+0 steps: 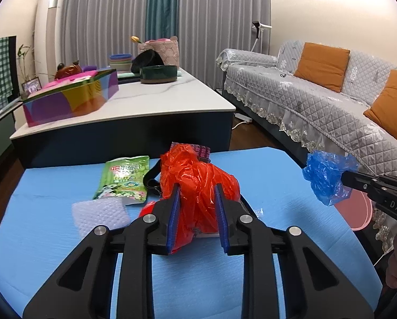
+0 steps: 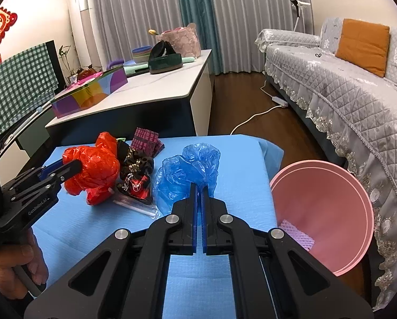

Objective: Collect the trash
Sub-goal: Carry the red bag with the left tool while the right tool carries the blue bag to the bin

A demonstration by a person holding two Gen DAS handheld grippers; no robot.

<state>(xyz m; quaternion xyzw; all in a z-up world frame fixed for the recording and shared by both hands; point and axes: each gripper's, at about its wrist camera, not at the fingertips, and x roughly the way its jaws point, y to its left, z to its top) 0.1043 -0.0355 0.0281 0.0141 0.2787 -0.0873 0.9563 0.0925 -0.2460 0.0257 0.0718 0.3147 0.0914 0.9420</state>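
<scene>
Nearest, at lower centre of the left view, left gripper pinches the red bag over the blue mat. Right gripper clenches the blue bag. Next, I judge, both go rightward to the pink bin.

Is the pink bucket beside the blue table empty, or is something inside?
Not empty: the pink plastic bucket holds a lilac foam net piece at its bottom.

Bin stands right of the table, sofa behind.
</scene>
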